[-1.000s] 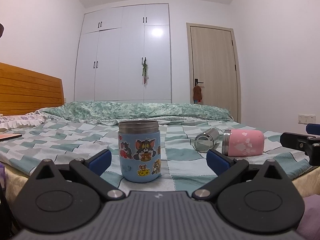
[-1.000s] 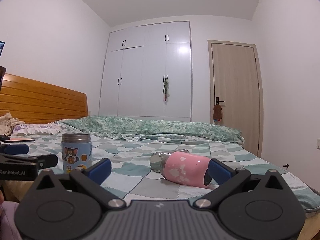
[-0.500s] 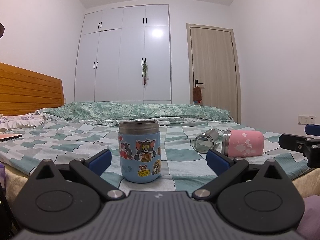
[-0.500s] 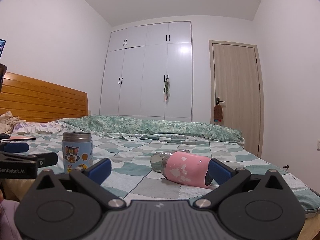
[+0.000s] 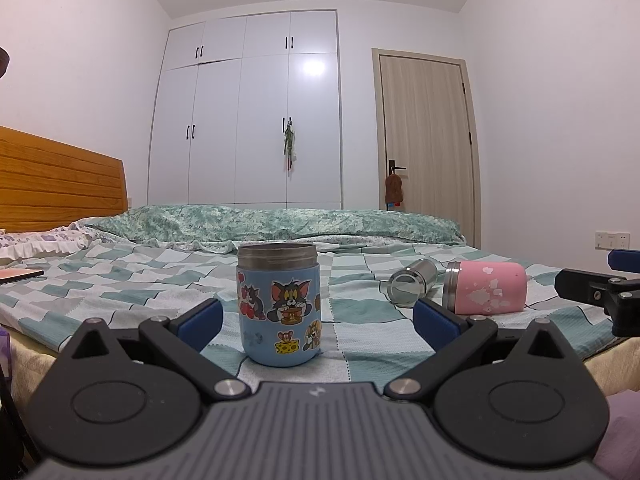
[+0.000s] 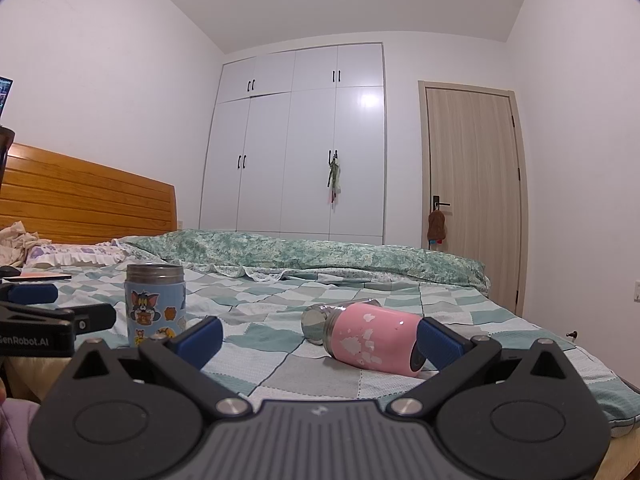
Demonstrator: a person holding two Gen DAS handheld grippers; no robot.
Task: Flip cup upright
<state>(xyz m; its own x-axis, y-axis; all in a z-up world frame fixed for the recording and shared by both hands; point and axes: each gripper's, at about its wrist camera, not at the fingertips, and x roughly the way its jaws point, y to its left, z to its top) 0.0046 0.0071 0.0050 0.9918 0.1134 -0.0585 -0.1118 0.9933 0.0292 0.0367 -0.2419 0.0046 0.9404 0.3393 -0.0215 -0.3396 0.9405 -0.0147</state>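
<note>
**Cups on checked bedspread: one standing, one lying**

Cups, three in all, we are listing from both wrist views. Blue cartoon cup (image 5: pixel 279 305) is standing upright on the checked bedspread (image 5: pixel 120 280), near the front edge, and we are seeing it between the spread fingers of the left gripper (image 5: pixel 316 318), touching neither. Pink cup (image 6: pixel 372 340) is lying on its side to the right, its steel rim facing left and away from us. We are framing it with the right gripper (image 6: pixel 318 340), jaws wide apart; the right blue pad (image 6: pixel 438 342) is sitting just beside the cup's base, though we cannot tell whether it is touching. Small steel cup (image 6: pixel 320 318) is lying on its side just behind the pink cup's rim. Far across the bed, we are noting a white wardrobe (image 5: pixel 248 120), a wooden door (image 5: pixel 424 140) and a wooden headboard (image 6: pixel 88 200).
</note>
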